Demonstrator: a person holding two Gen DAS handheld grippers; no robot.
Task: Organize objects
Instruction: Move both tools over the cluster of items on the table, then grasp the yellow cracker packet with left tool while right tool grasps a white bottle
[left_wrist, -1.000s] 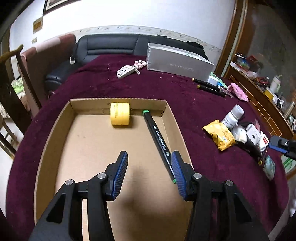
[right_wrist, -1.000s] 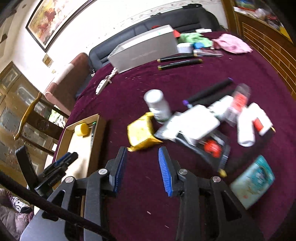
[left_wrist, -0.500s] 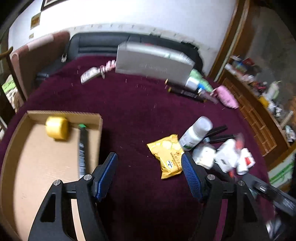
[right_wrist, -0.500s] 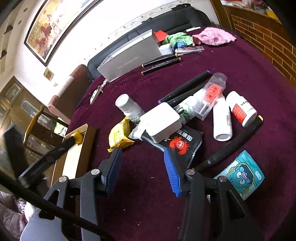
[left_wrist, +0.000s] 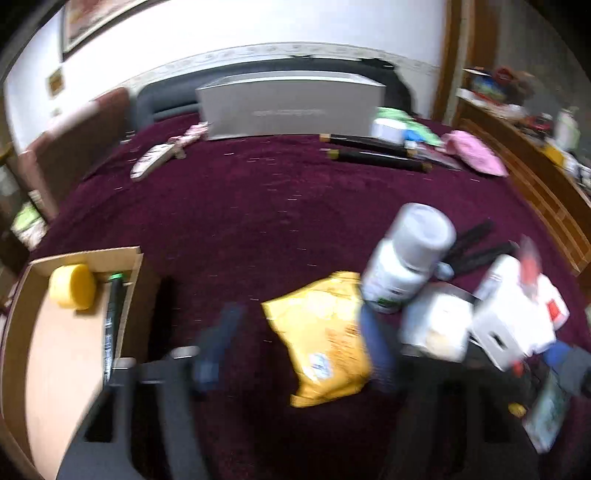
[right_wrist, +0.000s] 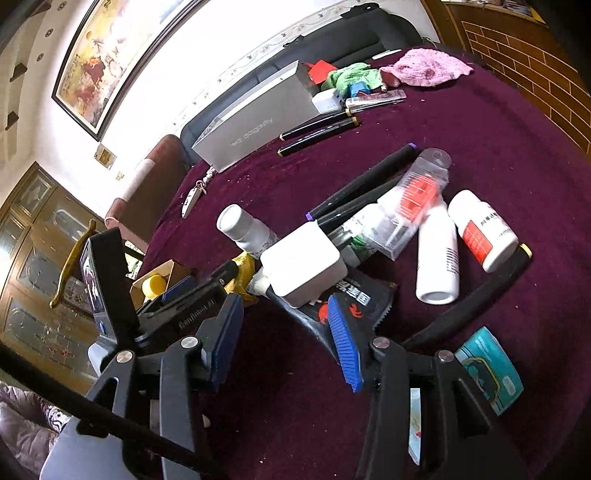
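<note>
A yellow snack packet (left_wrist: 321, 339) lies on the burgundy cloth, and my left gripper (left_wrist: 295, 339) straddles it. Its jaws are closing, blurred, the pads still apart from the packet's left edge. The cardboard box (left_wrist: 85, 258) at the left holds a yellow tape roll (left_wrist: 72, 286) and a green-capped marker (left_wrist: 110, 321). My right gripper (right_wrist: 284, 332) stands open over bare cloth, its right finger at the tip of a black crab-print packet (right_wrist: 354, 295). Beyond it lies a pile: a white adapter (right_wrist: 303, 262), a white-capped bottle (right_wrist: 240, 229), markers and more bottles.
A grey carton (left_wrist: 288, 107) stands at the table's far side beside two black pens (left_wrist: 373, 155), a pink cloth (left_wrist: 472, 155) and a key fob (left_wrist: 151, 164). A teal packet (right_wrist: 487, 369) lies near the right gripper. A sofa and a chair stand behind the table.
My left gripper swung right, from above the box to over the yellow packet, its jaws widening on the way. My right gripper opened a little and edged toward the pile.
</note>
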